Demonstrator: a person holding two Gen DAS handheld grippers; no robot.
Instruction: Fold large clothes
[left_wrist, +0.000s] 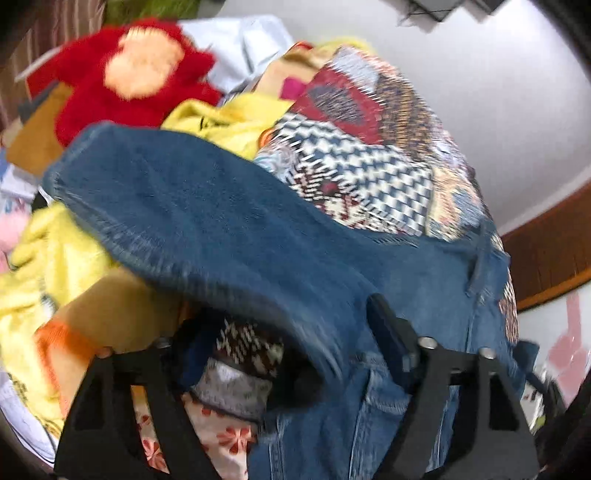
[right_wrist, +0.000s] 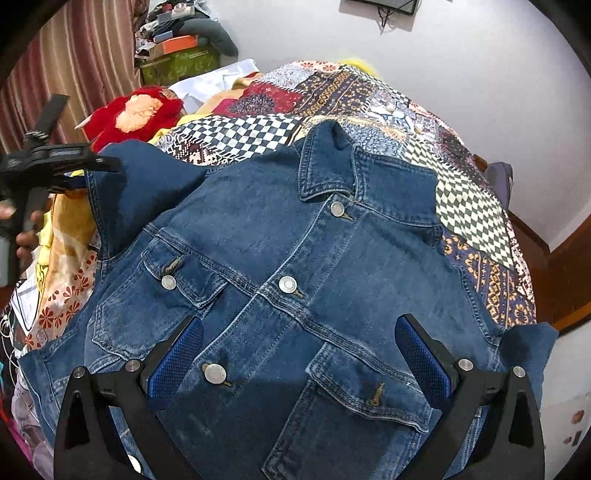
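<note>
On the bed, front side up over the patchwork quilt (right_wrist: 476, 206), your denim jacket (right_wrist: 295, 266) lies buttoned, collar at the far end, so the front stays flat for folding. Your right claw (right_wrist: 299, 365) hovers wide open above the near buttons, gripping nothing. At the far left, your left claw (left_wrist: 280, 350) stands open around the folded-in sleeve (left_wrist: 177, 206), though blur hides any contact there.

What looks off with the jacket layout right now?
The denim jacket lies front up and buttoned, but its sleeve on the picture's left is bunched up over the clothes pile rather than flat. The left gripper is at that sleeve, jaws open.
</note>
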